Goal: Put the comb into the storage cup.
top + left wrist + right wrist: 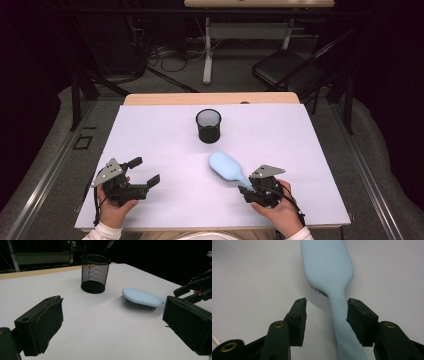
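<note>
High view: white table (pixel 150 140) with a black mesh cup (pixel 208 125) standing upright near the far middle, nothing visible inside it. A light blue hairbrush (pixel 226 166) lies flat on the table in front of the cup and well short of it, head toward the cup, handle pointing back toward the right gripper (pixel 248 191). That gripper sits at the handle's end, held low over the table. The left gripper (pixel 146 172) rests off to the left side, well apart from both brush and cup, jaws spread, holding nothing. Left gripper view: the two black jaws stand wide apart over bare table; beyond them the mesh cup (pixel 95 273) is upright and the hairbrush (pixel 140 299) lies bristles down on the surface, its handle running toward the other gripper at the right edge. Right gripper view: jaws parted, one on each side of the hairbrush (pixel 329 270) handle; the right-hand pad (pixel 358 318) is touching or just beside the handle, the left-hand pad (pixel 298 317) stands clear with a gap. No clamp yet. Judgement: work looks like putting the brush into the cup, and it is at the very start; the approach to the handle is made, while the closing, the lift, the carry and the drop into the cup all remain.
</note>
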`<state>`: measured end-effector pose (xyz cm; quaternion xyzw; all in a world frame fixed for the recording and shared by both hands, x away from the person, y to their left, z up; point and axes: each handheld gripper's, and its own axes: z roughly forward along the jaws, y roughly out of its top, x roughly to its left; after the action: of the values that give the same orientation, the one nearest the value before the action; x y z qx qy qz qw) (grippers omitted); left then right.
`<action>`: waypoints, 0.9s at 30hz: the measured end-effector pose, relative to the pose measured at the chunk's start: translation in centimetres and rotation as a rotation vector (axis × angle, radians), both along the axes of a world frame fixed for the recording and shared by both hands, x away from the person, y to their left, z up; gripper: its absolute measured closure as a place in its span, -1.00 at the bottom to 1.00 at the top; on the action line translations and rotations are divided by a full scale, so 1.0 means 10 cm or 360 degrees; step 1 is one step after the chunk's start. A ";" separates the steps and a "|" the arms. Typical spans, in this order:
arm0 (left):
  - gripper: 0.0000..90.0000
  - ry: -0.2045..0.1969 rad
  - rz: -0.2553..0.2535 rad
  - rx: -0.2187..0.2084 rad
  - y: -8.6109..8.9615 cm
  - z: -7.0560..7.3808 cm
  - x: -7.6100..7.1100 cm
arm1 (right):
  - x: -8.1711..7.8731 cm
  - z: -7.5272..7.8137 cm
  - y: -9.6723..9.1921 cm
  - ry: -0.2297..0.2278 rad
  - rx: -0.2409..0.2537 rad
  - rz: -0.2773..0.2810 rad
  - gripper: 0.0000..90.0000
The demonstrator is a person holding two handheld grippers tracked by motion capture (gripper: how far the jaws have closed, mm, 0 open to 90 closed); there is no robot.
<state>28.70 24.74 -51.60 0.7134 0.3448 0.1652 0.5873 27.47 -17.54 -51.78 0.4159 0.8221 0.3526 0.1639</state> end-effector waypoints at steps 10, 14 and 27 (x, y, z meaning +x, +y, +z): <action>-0.93 0.0002 -0.0002 -0.0001 0.00 0.00 0.00 | 0.02 0.04 -0.07 -0.0058 0.0037 0.0012 -0.06; -0.93 0.0004 -0.0003 -0.0001 0.00 0.00 0.00 | 0.03 0.05 -0.10 -0.0086 0.0040 0.0020 -0.11; -0.92 0.0004 -0.0005 -0.0002 0.00 0.00 0.01 | 0.09 0.07 -0.13 -0.0030 0.0002 0.0011 -0.33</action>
<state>28.75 24.73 -51.64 0.7137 0.3446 0.1631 0.5876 28.34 -18.80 -51.12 0.4098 0.8217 0.3576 0.1701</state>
